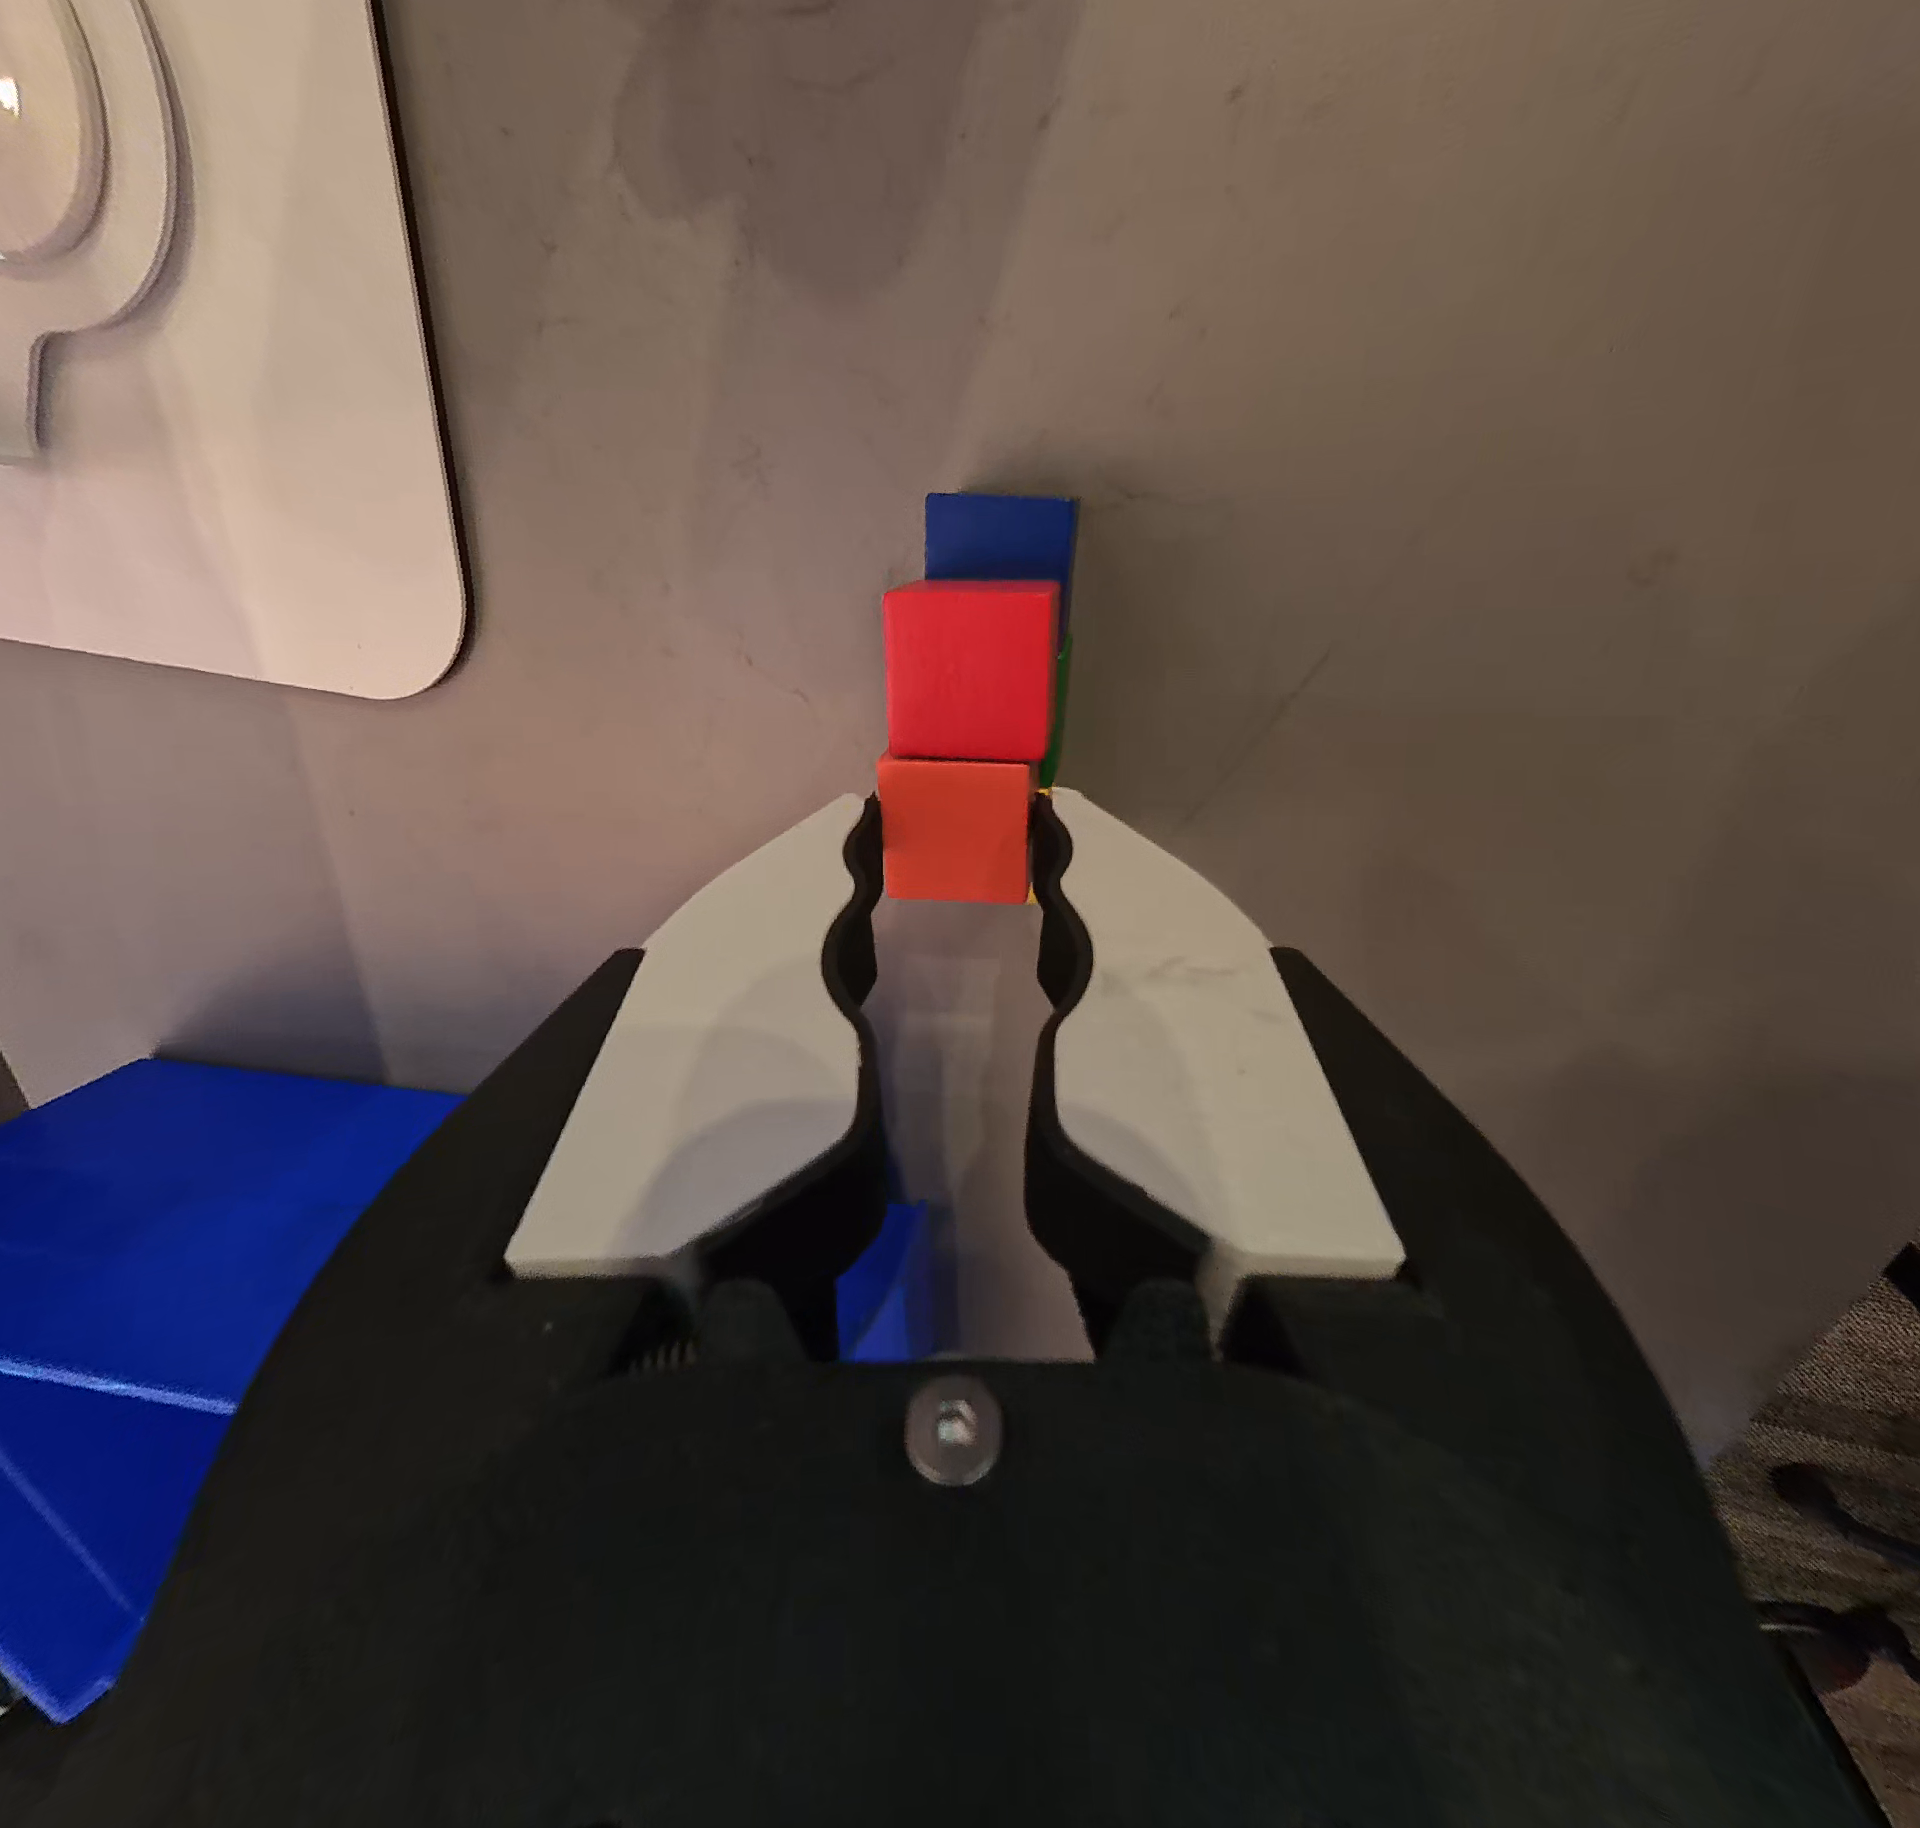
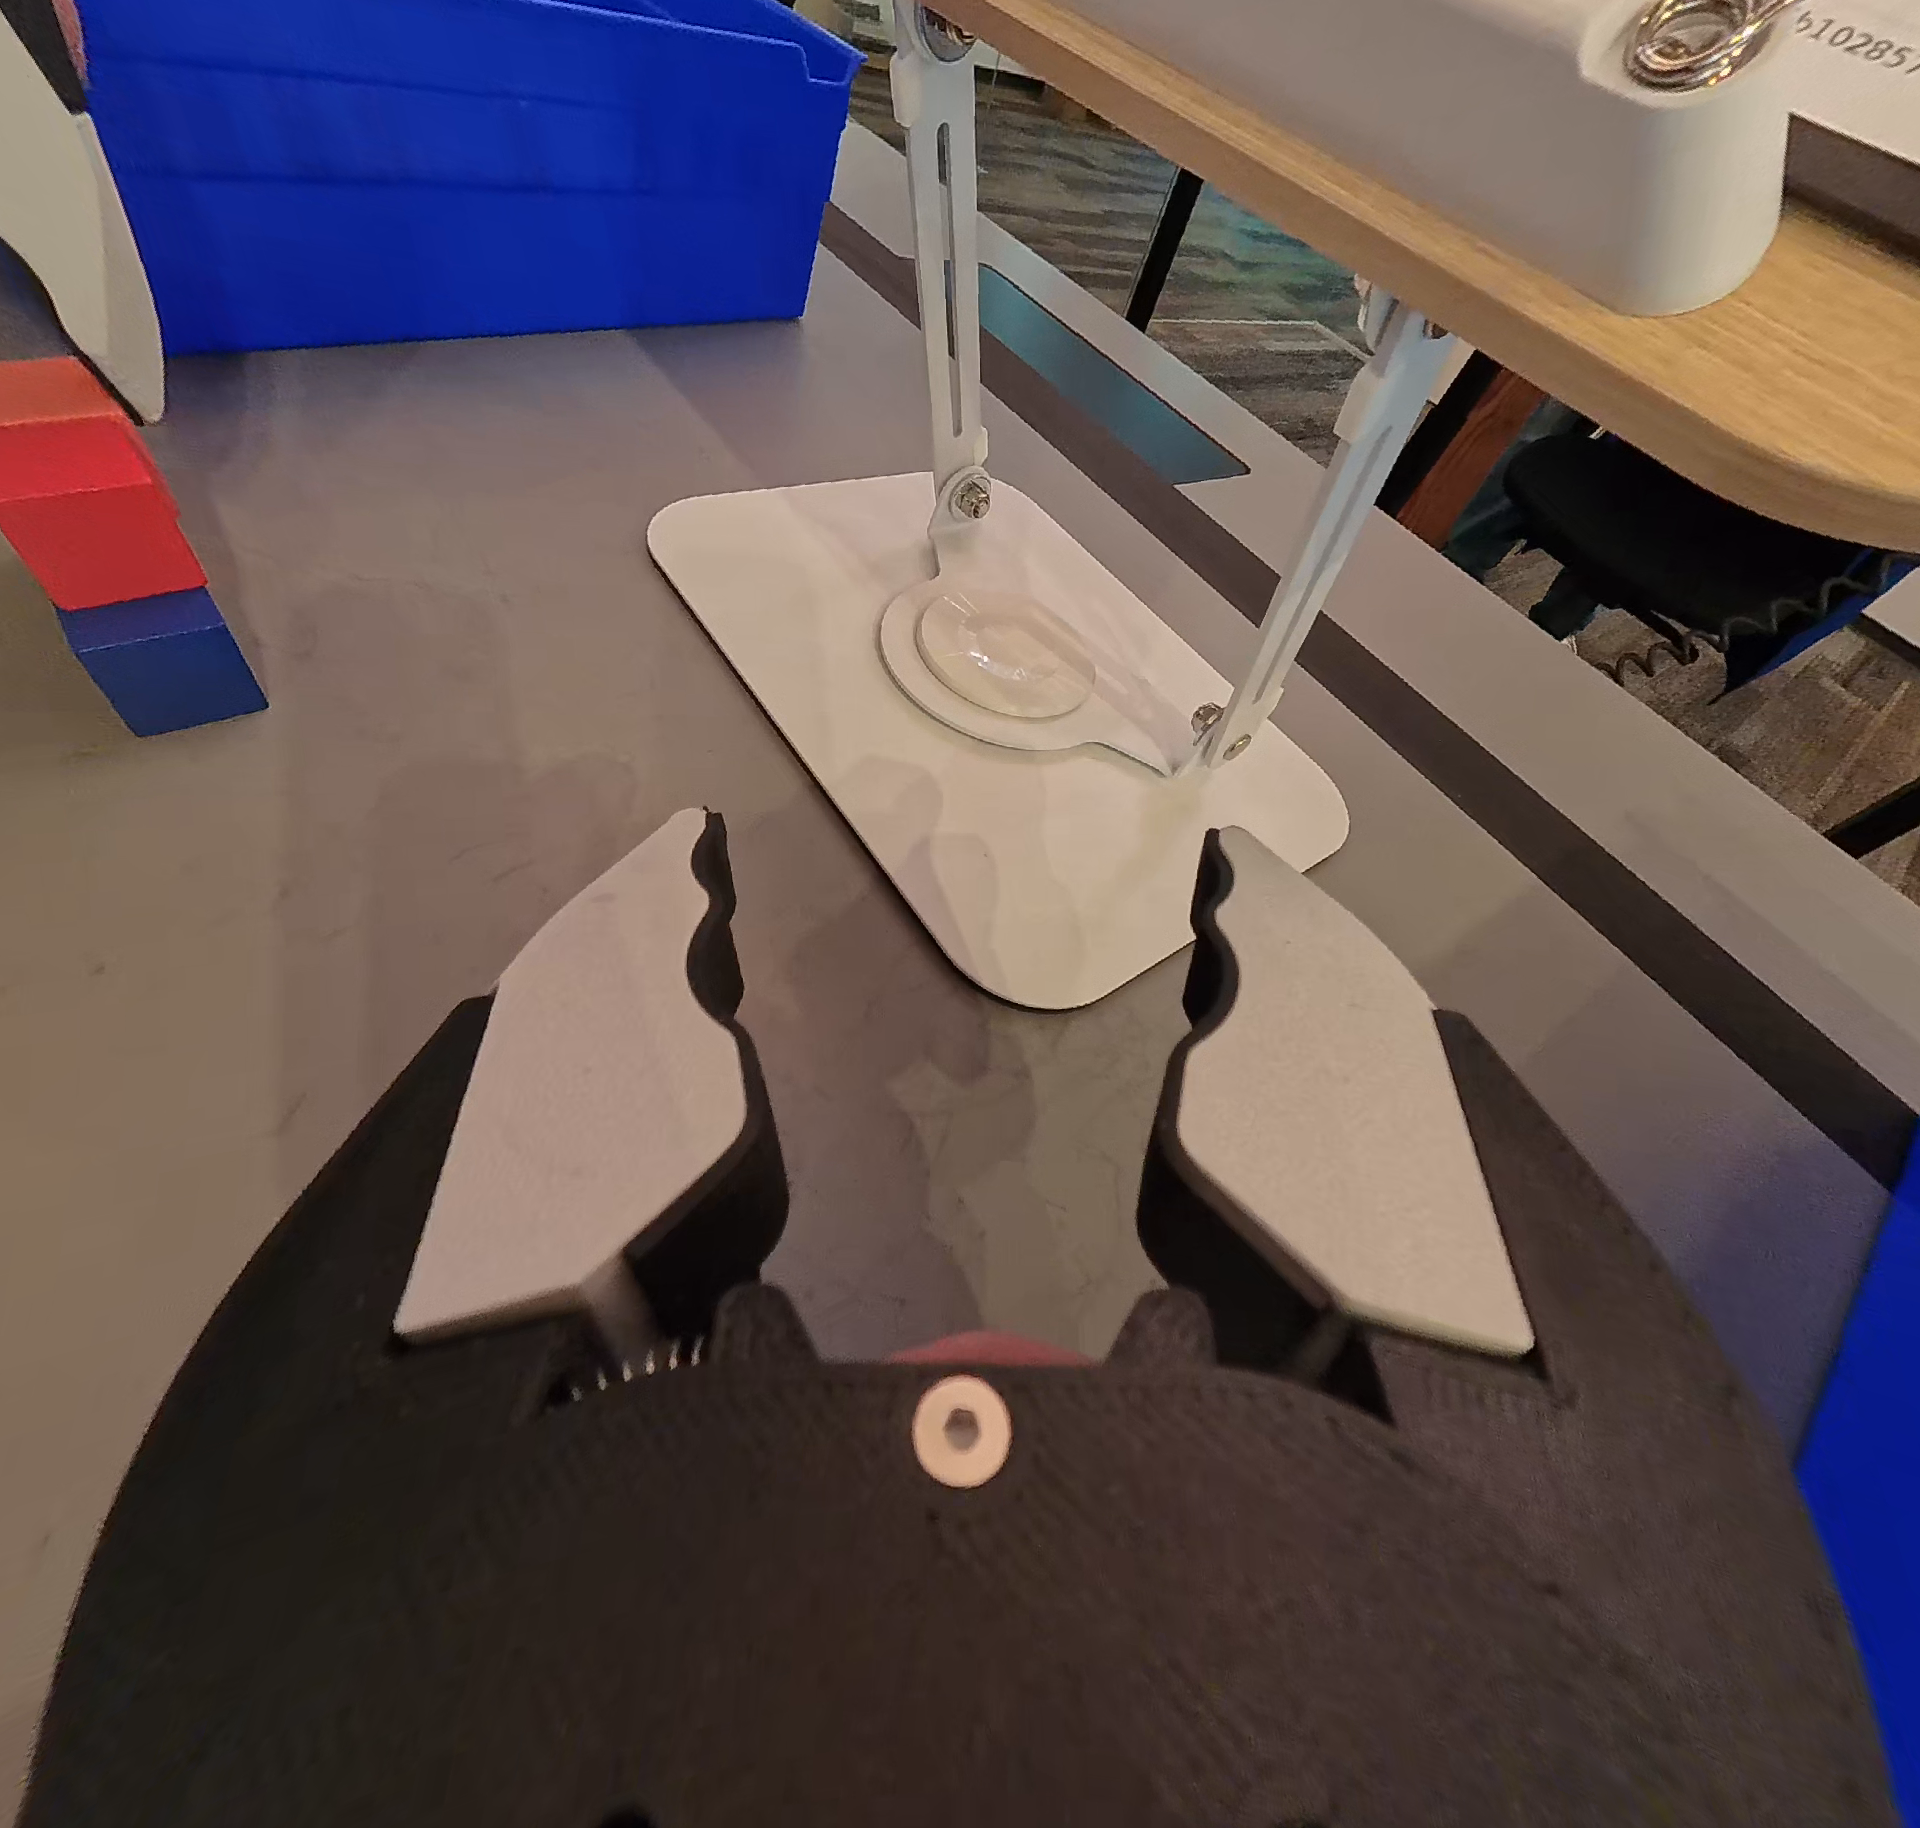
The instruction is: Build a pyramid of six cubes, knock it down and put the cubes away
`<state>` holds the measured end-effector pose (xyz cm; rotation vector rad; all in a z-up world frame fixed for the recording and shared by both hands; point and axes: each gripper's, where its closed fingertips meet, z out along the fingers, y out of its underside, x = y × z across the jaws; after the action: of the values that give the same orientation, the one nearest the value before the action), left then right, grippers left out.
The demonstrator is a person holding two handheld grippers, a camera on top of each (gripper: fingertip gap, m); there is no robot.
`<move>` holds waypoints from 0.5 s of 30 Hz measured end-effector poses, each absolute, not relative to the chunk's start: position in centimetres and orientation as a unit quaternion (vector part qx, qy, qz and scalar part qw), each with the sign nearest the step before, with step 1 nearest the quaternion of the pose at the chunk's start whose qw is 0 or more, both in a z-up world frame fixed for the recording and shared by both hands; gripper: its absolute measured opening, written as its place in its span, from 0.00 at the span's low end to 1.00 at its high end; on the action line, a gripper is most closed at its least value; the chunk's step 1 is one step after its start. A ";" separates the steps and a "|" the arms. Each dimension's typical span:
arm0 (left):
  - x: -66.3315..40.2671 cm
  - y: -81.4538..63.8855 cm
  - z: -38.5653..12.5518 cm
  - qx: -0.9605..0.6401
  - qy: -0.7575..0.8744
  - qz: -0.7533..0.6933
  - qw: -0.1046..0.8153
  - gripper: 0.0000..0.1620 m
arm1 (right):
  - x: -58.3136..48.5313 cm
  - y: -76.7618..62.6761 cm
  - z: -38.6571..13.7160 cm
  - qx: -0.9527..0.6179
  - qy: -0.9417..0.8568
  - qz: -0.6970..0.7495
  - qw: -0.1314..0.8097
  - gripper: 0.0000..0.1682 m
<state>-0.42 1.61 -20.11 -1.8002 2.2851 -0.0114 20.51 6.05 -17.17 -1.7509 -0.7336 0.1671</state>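
My left gripper (image 1: 956, 814) is shut on an orange cube (image 1: 954, 838), held at its fingertips. Just beyond it are a red cube (image 1: 971, 672) and a blue cube (image 1: 997, 537), with slivers of a green cube (image 1: 1060, 708) and a yellow one on the right. In the right wrist view the orange cube (image 2: 52, 388), red cube (image 2: 88, 516) and blue cube (image 2: 156, 661) form a staircase at the left edge, orange highest, blue on the table. My right gripper (image 2: 961, 833) is open and empty above the grey table (image 2: 416, 843).
A blue bin (image 2: 447, 168) stands at the back left; it also shows in the left wrist view (image 1: 156, 1311). A white stand base (image 2: 997, 739) with two thin legs carries a wooden board (image 2: 1351, 220) overhead. The table edge runs along the right.
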 end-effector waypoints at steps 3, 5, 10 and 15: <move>-0.3 1.4 -20.1 -0.611 0.784 -0.010 0.115 0.16 | 20.5 6.0 -17.2 -0.749 -0.314 0.071 0.579 0.51; -0.3 1.4 -20.1 -0.611 0.783 -0.007 0.115 0.17 | 20.5 6.0 -17.2 -0.749 -0.314 0.071 0.579 0.51; -0.2 1.4 -20.3 -0.612 0.783 -0.013 0.114 0.23 | 20.5 6.1 -17.2 -0.749 -0.314 0.071 0.579 0.50; -0.4 1.4 -20.0 -0.609 0.784 -0.010 0.121 0.27 | 20.5 6.1 -17.2 -0.749 -0.314 0.072 0.579 0.50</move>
<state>-0.38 1.44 -20.00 -1.7773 2.2894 -0.0305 20.51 6.05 -17.16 -1.7513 -0.7334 0.1679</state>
